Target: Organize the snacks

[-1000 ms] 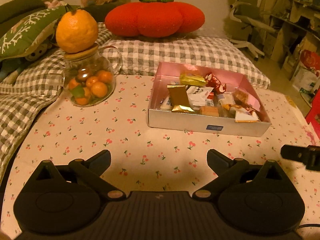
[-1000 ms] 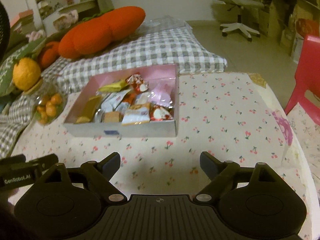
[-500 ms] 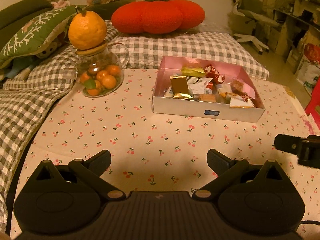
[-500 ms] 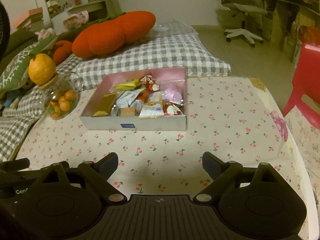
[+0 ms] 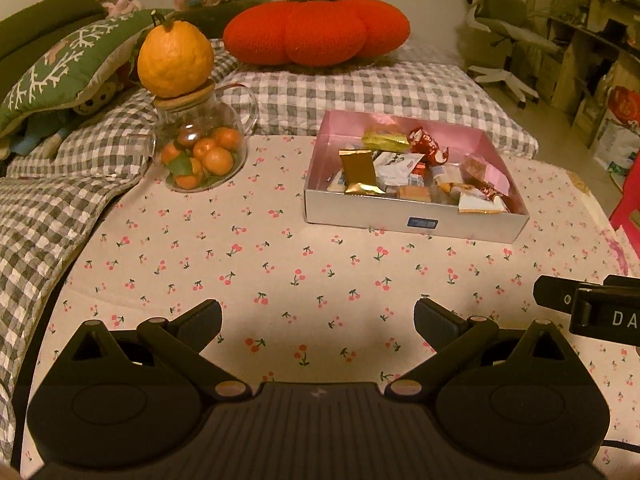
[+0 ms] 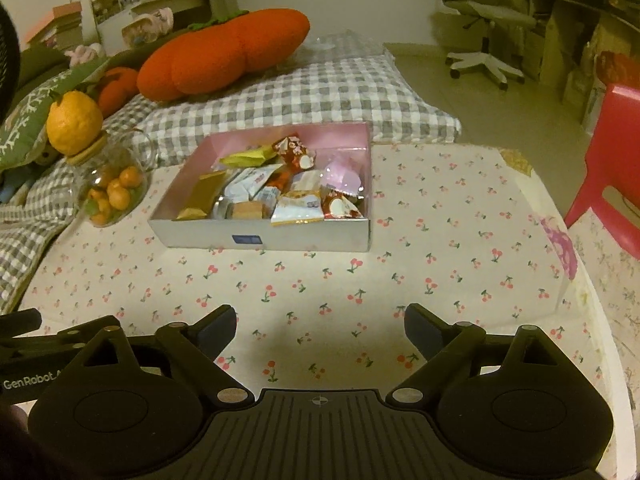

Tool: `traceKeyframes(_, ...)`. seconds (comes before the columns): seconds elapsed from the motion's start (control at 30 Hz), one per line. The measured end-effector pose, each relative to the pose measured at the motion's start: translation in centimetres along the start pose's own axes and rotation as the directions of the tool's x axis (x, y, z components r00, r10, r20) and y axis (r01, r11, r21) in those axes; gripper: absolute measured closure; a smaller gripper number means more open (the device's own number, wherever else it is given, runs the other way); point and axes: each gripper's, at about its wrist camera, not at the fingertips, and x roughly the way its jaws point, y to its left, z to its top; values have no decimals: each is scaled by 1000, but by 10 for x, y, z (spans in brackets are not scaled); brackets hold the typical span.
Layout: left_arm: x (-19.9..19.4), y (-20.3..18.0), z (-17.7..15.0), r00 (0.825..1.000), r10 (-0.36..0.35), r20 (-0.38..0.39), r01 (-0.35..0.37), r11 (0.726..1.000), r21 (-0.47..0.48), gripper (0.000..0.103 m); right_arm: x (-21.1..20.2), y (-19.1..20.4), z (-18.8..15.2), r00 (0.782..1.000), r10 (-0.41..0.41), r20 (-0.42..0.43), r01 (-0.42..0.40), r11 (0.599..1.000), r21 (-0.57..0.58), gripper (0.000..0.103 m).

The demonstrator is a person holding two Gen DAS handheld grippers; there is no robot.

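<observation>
Left gripper (image 5: 318,316) hangs over the cherry-print tablecloth (image 5: 280,272), fingers spread wide w/ nothing between them, only bare cloth. Right gripper (image 6: 320,322) is the same: fingers wide apart, empty, over cloth nearer the table's right edge. In the left view a bit of the right gripper shows at the right edge; in the right view part of the left gripper shows at lower left. The two sit side by side, both well short of the box.

Snack box (image 5: 414,222): shallow, silver outside, pink inside, small blue label on its front wall. It sits on the cloth toward the far side of the table, ahead of both grippers & apart from them. Inside is a loose heap of wrapped snacks (image 6: 276,188): a gold packet (image 5: 359,172) leaning at the left, a yellow-green packet (image 5: 385,141) at the back, a red-and-white wrapper (image 5: 427,145) beside it, pale pink wrappers at the right, some white packets & a small tan biscuit-like piece in the middle. All snacks are in the box; I see none on the cloth.

Left of the box, apart from it, a glass jar (image 5: 200,148) w/ a wooden lid holds small oranges; a big orange fruit (image 5: 175,59) sits on the lid. Behind the table lies a grey checked blanket (image 5: 360,92) w/ a red pumpkin-shaped cushion (image 5: 316,30) on it. Green patterned pillow (image 5: 64,68) far left. A red chair (image 6: 612,164) stands off the table's right side, an office chair (image 6: 484,28) farther back.
</observation>
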Motion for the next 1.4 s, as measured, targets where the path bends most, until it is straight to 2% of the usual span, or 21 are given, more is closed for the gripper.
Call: traceKeyframes(1.4,-4,0,-2,1000,2,7,-2,1000,-7,1,3,4,-4,1000,1,-13,-1,1000,-11,10)
